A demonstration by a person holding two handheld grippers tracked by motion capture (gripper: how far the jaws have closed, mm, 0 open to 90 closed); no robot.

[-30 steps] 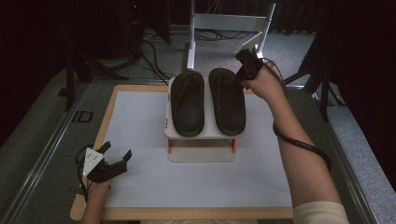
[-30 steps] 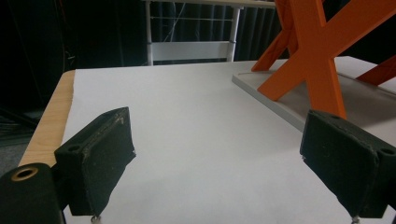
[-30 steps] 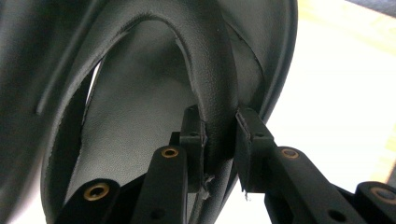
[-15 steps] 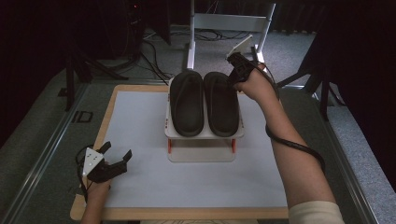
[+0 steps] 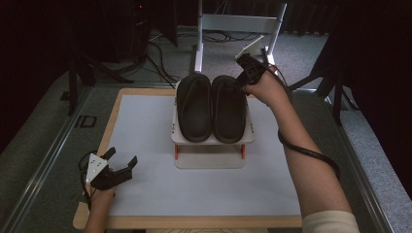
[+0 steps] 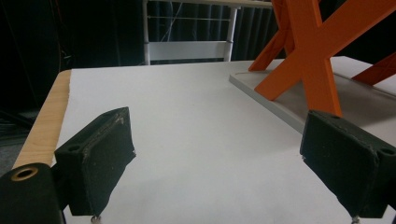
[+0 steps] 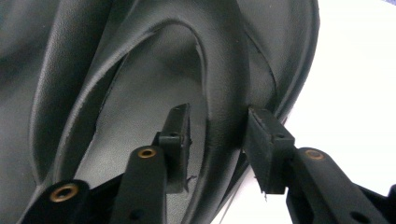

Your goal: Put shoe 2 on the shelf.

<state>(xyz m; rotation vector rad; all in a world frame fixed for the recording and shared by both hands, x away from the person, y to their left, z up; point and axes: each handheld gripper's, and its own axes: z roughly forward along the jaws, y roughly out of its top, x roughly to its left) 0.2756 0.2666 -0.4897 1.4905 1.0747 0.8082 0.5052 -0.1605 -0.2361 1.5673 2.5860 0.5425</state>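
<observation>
Two black slippers lie side by side on top of a small white rack (image 5: pixel 209 158) with orange legs (image 6: pixel 308 51): the left slipper (image 5: pixel 194 107) and the right slipper (image 5: pixel 228 109). My right gripper (image 5: pixel 241 80) is at the far end of the right slipper. Its jaws have just been opening, and the slipper's strap (image 7: pixel 224 93) stands between the pads of the right gripper (image 7: pixel 219 126) with a gap on the left side. My left gripper (image 5: pixel 121 156) rests at the table's near left corner; in its own view the left gripper (image 6: pixel 217 140) is open wide over bare white surface.
A white mat (image 5: pixel 145 126) covers the wooden tabletop (image 5: pixel 114 114). Behind the table stands a white metal frame (image 5: pixel 240 22), with cables on the floor around it. A black cable (image 5: pixel 311 153) trails along the right forearm.
The right hand has shifted left and the right slipper has slid closer to the left slipper. The left gripper has stayed put.
</observation>
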